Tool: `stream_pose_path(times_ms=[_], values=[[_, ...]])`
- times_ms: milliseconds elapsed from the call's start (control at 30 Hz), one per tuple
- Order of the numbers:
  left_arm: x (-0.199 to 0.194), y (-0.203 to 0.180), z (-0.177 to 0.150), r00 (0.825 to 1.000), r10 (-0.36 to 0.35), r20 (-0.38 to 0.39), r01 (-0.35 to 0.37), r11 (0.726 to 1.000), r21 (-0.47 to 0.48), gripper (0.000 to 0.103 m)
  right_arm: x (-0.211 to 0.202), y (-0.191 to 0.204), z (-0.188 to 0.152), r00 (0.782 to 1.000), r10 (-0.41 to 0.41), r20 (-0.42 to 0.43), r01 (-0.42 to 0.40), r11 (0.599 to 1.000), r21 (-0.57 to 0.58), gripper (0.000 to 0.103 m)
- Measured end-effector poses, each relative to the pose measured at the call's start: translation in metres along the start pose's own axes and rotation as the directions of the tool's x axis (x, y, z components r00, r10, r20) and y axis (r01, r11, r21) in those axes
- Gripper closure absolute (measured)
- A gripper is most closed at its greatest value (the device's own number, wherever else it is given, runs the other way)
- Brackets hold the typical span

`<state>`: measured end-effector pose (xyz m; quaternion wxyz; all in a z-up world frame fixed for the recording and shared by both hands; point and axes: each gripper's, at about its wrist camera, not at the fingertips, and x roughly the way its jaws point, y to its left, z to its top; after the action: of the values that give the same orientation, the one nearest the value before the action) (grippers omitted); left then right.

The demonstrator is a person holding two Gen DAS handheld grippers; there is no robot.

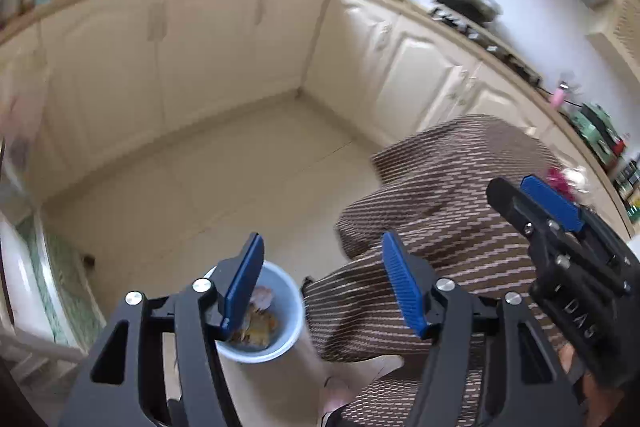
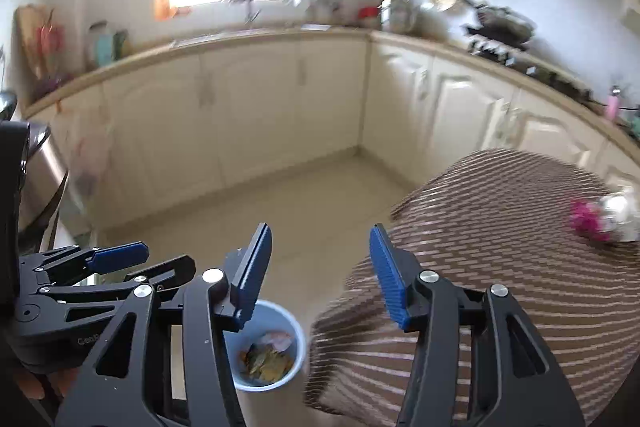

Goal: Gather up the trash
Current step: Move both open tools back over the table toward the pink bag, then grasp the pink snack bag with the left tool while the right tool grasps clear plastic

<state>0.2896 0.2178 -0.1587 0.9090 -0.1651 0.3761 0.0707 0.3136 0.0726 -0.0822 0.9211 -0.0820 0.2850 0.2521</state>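
Items as I see them from both wrist cameras:

- Left gripper (image 1: pixel 322 285): my jaws parted, blue pads well apart, nothing between them; released. It also shows at the lower left of the right wrist view (image 2: pixel 120 255).
- Right gripper (image 2: pixel 320 273): jaws likewise spread, nothing gripped; released. In the left wrist view it sits at the right edge (image 1: pixel 532 199), a hand partly visible behind it.
- Trash bin (image 2: pixel 298 343): small, round, white-rimmed, standing on the floor below both grippers, just beside the draped table edge. It also appears in the left wrist view (image 1: pixel 294 307).
- Trash (image 2: pixel 266 357): yellowish-brown scraps and a pale crumpled piece lying inside the bin.
- Tablecloth (image 2: pixel 500 267): brown with pale stripes, covering a table to the right, hanging toward the floor.
- Pink flowers (image 2: pixel 588 219): on the cloth near the far right, next to a pale object I cannot identify through the blur.
- Cabinets (image 2: pixel 248 115): cream doors under a countertop running round the corner.
- Floor (image 2: pixel 312 203): pale tile
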Motion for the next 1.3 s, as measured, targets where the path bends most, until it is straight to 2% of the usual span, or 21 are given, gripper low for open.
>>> stream_pose_path(times_ms=[167, 300, 500, 633, 767, 933, 1033, 1200, 1300], values=[[-0.012, -0.075, 0.01, 0.998, -0.069, 0.011, 0.068, 0.992, 0.109, 0.042, -0.05, -0.061, 0.005, 0.994, -0.095, 0.062, 0.091, 0.994, 0.063, 0.051], [-0.012, -0.151, 0.01, 0.991, -0.133, -0.012, 0.132, 0.965, 0.225, 0.04, -0.08, -0.123, -0.004, 0.98, -0.183, 0.077, 0.173, 0.977, 0.128, 0.05], [0.004, -0.237, 0.01, 0.974, -0.221, -0.058, 0.228, 0.922, 0.313, 0.04, -0.106, -0.203, -0.023, 0.952, -0.301, 0.052, 0.284, 0.936, 0.206, 0.049], [0.024, -0.283, 0.019, 0.969, -0.239, -0.07, 0.248, 0.899, 0.36, 0.037, -0.11, -0.246, -0.037, 0.937, -0.35, 0.022, 0.334, 0.909, 0.249, 0.045], [0.054, -0.316, 0.029, 0.965, -0.249, -0.086, 0.263, 0.889, 0.376, 0.034, -0.108, -0.281, -0.05, 0.928, -0.373, -0.013, 0.361, 0.889, 0.283, 0.044], [0.092, -0.354, 0.035, 0.972, -0.213, -0.099, 0.235, 0.877, 0.42, 0.03, -0.097, -0.315, -0.057, 0.928, -0.369, -0.051, 0.366, 0.877, 0.313, 0.043], [0.112, -0.367, 0.04, 0.965, -0.23, -0.122, 0.261, 0.87, 0.419, 0.029, -0.09, -0.329, -0.058, 0.924, -0.377, -0.07, 0.378, 0.869, 0.319, 0.041], [0.148, -0.386, 0.046, 0.974, -0.187, -0.126, 0.224, 0.869, 0.442, 0.029, -0.081, -0.346, -0.059, 0.933, -0.348, -0.088, 0.356, 0.866, 0.352, 0.04], [0.16, -0.391, 0.051, 0.971, -0.196, -0.141, 0.238, 0.865, 0.442, 0.03, -0.078, -0.351, -0.056, 0.94, -0.331, -0.085, 0.339, 0.868, 0.363, 0.037]])
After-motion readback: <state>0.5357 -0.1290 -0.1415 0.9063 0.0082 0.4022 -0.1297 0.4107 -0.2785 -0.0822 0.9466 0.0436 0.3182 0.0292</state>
